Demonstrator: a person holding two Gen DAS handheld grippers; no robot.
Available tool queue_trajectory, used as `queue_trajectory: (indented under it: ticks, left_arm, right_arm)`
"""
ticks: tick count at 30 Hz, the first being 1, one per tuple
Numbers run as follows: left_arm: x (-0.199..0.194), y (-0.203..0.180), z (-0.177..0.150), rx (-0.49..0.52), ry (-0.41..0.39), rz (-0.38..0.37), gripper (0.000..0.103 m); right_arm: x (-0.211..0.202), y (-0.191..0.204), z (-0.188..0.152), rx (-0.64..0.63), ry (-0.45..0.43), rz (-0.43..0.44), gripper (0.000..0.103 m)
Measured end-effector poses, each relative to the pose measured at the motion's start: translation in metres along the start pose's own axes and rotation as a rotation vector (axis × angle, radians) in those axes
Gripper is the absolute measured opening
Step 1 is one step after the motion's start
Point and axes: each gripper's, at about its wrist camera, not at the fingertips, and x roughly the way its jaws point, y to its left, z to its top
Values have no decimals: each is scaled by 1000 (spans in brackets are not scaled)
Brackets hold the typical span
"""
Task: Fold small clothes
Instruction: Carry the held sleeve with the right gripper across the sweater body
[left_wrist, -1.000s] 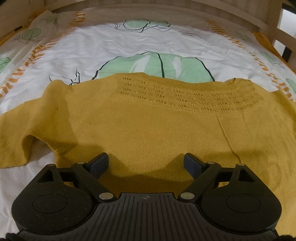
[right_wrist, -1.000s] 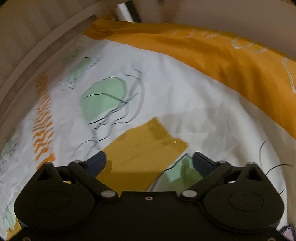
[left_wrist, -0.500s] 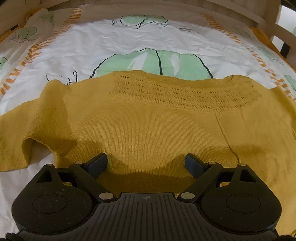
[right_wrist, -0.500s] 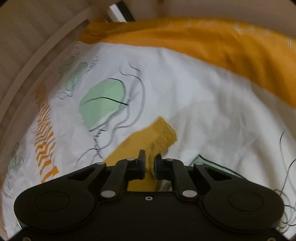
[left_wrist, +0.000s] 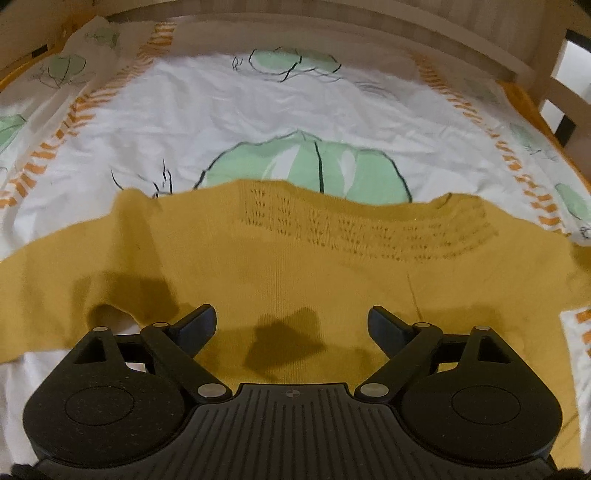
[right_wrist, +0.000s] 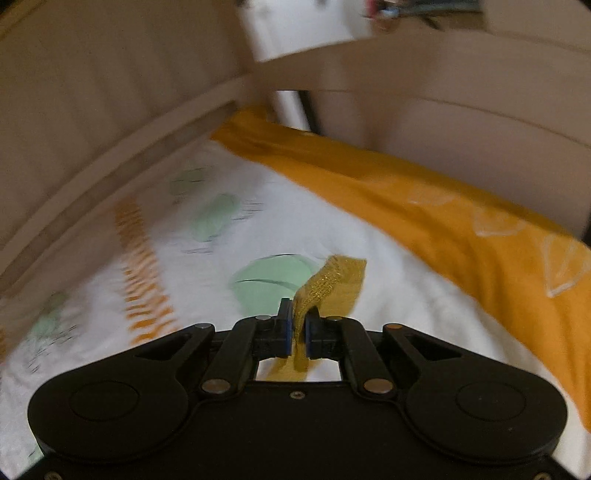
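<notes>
A mustard-yellow knit sweater (left_wrist: 295, 266) lies spread flat on the bed, neckline away from me, sleeves out to both sides. My left gripper (left_wrist: 291, 325) is open and empty, hovering just above the sweater's lower body. My right gripper (right_wrist: 298, 325) is shut on the cuff end of a sweater sleeve (right_wrist: 332, 284) and holds it lifted off the sheet. The rest of that sleeve is hidden under the gripper.
The bed has a white sheet (left_wrist: 258, 122) with green leaf prints and orange stripes. A wooden bed rail (left_wrist: 332, 26) runs along the far edge. An orange blanket (right_wrist: 424, 206) lies along the right side in the right wrist view, with the rail (right_wrist: 110, 147) to its left.
My right gripper closed on the sleeve cuff and lifted it off the sheet, swinging upward. My left gripper stayed open and rose slightly over the sweater.
</notes>
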Motion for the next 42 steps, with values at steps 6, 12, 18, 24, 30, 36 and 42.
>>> queue_trajectory:
  ticks: [6,12,18,24,30,36,42]
  left_arm:
    - [-23,8,11,43,-24,12,90]
    - [-46,27,14,92,-58,33,90]
    - [-52,62,8,13,-93,42,90]
    - [-49,69,12,6,-117,66,90]
    - [-56,60,15,0,-195,51,90]
    - [-49,56,12,-27,-183,10,90]
    - [-34,53,11,-16,-151,12,89]
  right_arm:
    - [-14,97,-26,-118,22,183,12]
    - [-30,202,-74,-239,85,376,12]
    - [-33,272,-135,-347,152,479,17]
    - [-26,272,-168,-458,93,399,74]
    - [-24,250,-187,-551,-58,228,88]
    - [-13,222,-184,-526,-250,3,98]
    - [52,187,-147,-379,80,41,84]
